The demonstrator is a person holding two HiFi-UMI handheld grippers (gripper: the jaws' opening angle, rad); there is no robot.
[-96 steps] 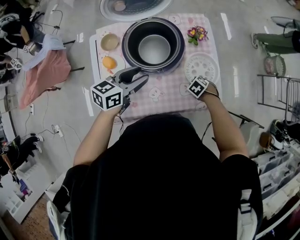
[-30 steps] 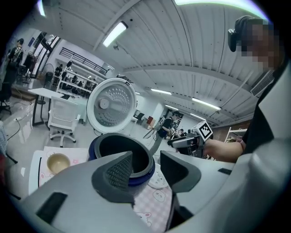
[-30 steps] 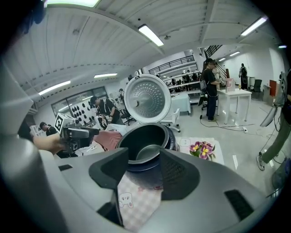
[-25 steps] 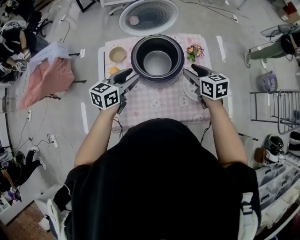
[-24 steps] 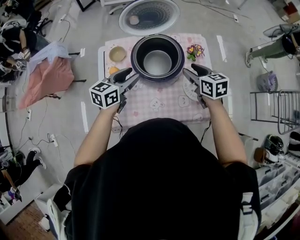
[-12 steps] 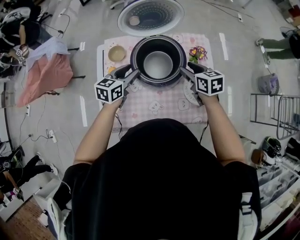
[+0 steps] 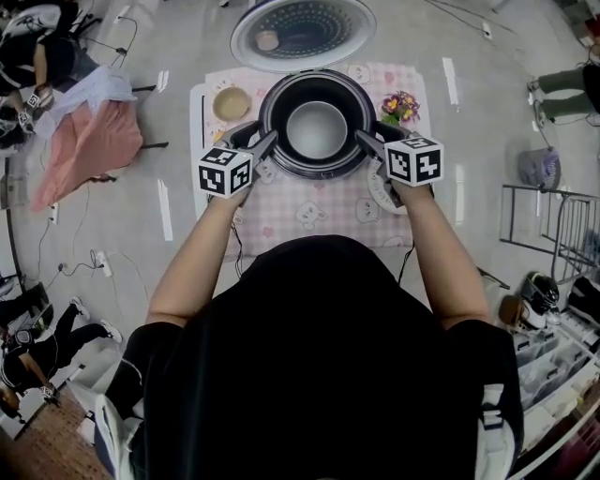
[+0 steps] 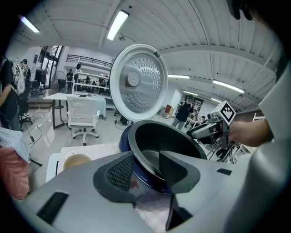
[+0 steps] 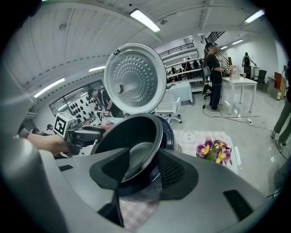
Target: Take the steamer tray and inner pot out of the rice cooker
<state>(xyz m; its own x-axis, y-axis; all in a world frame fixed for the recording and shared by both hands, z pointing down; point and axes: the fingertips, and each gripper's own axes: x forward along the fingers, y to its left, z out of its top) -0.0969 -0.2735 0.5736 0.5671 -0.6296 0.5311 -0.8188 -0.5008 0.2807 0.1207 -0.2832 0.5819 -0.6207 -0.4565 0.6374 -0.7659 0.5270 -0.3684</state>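
Observation:
The dark rice cooker [image 7: 281, 165] stands on a pink checked cloth with its lid [image 7: 302, 28] swung up. The black inner pot [image 7: 316, 129] sits inside it. My left gripper [image 7: 265, 143] is at the pot's left rim and my right gripper [image 7: 362, 140] at its right rim. In the left gripper view the left gripper [image 8: 145, 159] straddles the inner pot's [image 8: 168, 139] rim with a gap on both sides. The right gripper [image 9: 143, 164] likewise has the inner pot's [image 9: 132, 136] rim between its open jaws. The white steamer tray [image 7: 376, 190] lies on the cloth, mostly hidden under my right hand.
A tan bowl [image 7: 232, 103] sits left of the cooker and a small bunch of flowers [image 7: 398, 105] to its right. The cloth [image 7: 309, 208] covers a small table. A pink garment [image 7: 89, 150] lies on the floor to the left.
Both grippers have moved forward and down from in front of the cooker to its rim, one on each side. The pot has not moved.

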